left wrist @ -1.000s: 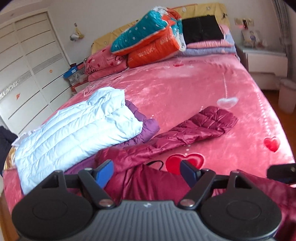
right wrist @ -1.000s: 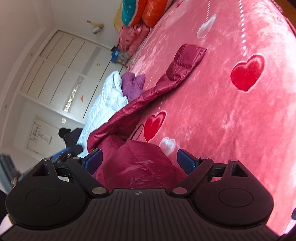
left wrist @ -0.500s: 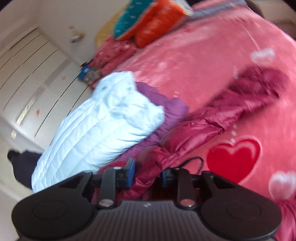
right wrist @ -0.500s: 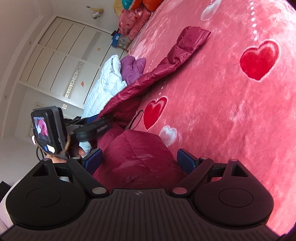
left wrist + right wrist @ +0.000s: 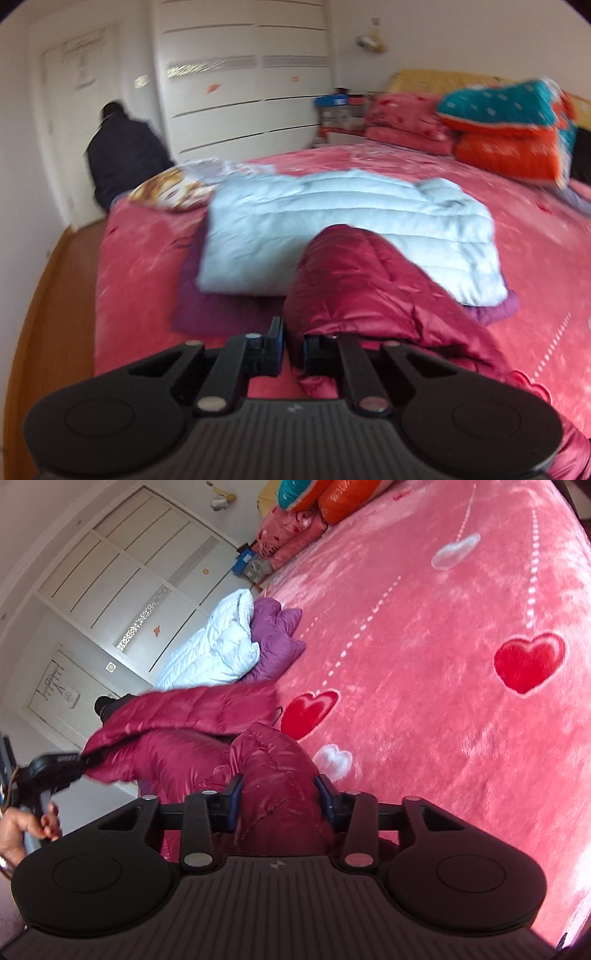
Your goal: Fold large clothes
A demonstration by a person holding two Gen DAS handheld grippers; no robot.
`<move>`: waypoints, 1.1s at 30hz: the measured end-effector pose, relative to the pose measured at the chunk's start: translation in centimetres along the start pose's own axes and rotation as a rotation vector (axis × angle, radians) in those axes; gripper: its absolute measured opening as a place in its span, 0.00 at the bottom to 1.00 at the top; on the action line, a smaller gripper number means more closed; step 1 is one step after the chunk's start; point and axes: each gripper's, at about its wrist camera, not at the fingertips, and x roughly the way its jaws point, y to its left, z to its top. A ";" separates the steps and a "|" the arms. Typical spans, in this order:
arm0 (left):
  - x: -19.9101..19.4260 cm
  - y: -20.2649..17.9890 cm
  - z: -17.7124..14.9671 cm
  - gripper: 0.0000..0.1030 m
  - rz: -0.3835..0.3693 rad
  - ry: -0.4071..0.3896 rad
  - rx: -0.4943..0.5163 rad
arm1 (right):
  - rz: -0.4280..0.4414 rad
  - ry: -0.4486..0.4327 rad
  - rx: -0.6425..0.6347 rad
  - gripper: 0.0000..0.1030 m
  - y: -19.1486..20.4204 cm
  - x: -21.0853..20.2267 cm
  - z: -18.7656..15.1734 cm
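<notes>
A maroon down jacket lies at the near edge of the pink bed. My left gripper is shut on a fold of the jacket and holds it raised; it also shows in the right wrist view, holding the sleeve to the left. My right gripper is narrowed around a bunched part of the maroon jacket, with both pads against the fabric.
A folded light blue jacket lies on a purple one at the bed's left side. Pillows and folded quilts are stacked at the headboard. A white wardrobe and a dark-clothed person are beyond the bed.
My left gripper shut on the jacket and pulled its sleeve up and left off the bed. My right gripper narrowed from wide open onto the bunched jacket.
</notes>
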 end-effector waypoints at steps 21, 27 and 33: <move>-0.7 2.0 1.8 0.06 -0.116 -0.107 -0.060 | -0.081 -0.138 0.073 0.60 -1.4 0.4 4.6; 1.0 2.8 -1.0 0.06 -0.107 -0.049 -0.073 | -0.100 0.000 0.056 1.00 -0.4 2.6 3.5; 2.6 2.1 -2.2 0.06 -0.127 0.009 -0.057 | -0.111 0.107 0.068 0.63 -0.6 5.0 2.1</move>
